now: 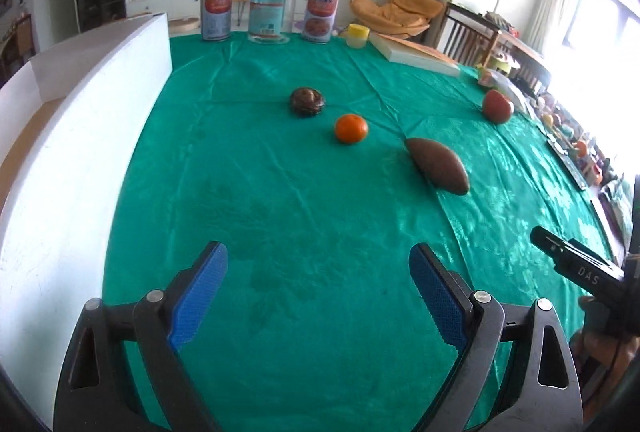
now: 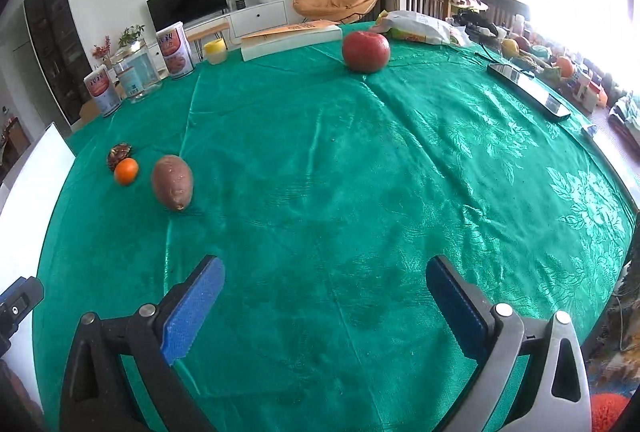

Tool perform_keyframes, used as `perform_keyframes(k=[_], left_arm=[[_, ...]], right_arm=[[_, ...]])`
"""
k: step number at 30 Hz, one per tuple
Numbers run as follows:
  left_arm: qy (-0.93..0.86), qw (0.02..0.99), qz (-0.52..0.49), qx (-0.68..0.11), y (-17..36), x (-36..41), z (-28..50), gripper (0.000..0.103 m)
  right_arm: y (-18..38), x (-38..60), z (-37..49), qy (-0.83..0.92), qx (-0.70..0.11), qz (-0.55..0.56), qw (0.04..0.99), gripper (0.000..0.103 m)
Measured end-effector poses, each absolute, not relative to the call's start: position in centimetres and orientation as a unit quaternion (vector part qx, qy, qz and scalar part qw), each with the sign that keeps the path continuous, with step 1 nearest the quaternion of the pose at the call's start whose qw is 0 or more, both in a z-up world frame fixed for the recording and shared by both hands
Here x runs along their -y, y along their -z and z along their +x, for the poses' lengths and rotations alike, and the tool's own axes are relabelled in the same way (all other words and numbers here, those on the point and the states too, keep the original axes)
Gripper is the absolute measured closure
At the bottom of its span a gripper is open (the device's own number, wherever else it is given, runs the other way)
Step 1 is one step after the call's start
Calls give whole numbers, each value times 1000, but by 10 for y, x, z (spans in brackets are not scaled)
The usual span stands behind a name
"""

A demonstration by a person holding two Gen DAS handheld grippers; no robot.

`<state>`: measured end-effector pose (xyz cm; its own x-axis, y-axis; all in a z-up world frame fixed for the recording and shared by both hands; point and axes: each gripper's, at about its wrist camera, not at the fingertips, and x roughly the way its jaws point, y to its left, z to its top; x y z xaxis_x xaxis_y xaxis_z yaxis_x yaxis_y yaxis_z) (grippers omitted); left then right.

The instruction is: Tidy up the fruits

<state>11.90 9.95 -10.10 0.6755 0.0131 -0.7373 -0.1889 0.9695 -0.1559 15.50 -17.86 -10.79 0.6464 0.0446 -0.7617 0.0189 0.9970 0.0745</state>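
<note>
Both tools look alike here: the left tongs (image 1: 318,264) and right tongs (image 2: 324,278) carry blue ribbed pads (image 1: 200,292) on black triangular linkage arms pinned with round silver screws (image 1: 480,297), and the right tool's black body (image 1: 580,272) bears white "DAS" lettering.

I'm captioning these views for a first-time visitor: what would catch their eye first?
The shiny green tablecloth fills both views. On it lie a red apple near the far edge, a sweet potato, a small orange and a dark brown fruit. Both blue-padded tongs stand open and empty in the foreground.
</note>
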Motion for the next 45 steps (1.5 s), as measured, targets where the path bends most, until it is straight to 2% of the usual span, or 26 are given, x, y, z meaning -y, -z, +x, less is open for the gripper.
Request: perform_keyframes(k=[6, 12, 22, 45], left_arm=[[-78, 907, -100, -402, 122, -105, 147, 10], [-88, 896, -94, -425, 140, -106, 163, 10], [-102, 889, -50, -443, 144, -93, 169, 6], [-104, 888, -47, -445, 145, -94, 169, 3]], right_arm=[[131, 171, 177, 9, -428, 10, 904, 3], [135, 177, 179, 3, -433, 30, 901, 3], [136, 176, 180, 6, -440, 31, 897, 0], [138, 170, 181, 12, -449, 9, 893, 0]])
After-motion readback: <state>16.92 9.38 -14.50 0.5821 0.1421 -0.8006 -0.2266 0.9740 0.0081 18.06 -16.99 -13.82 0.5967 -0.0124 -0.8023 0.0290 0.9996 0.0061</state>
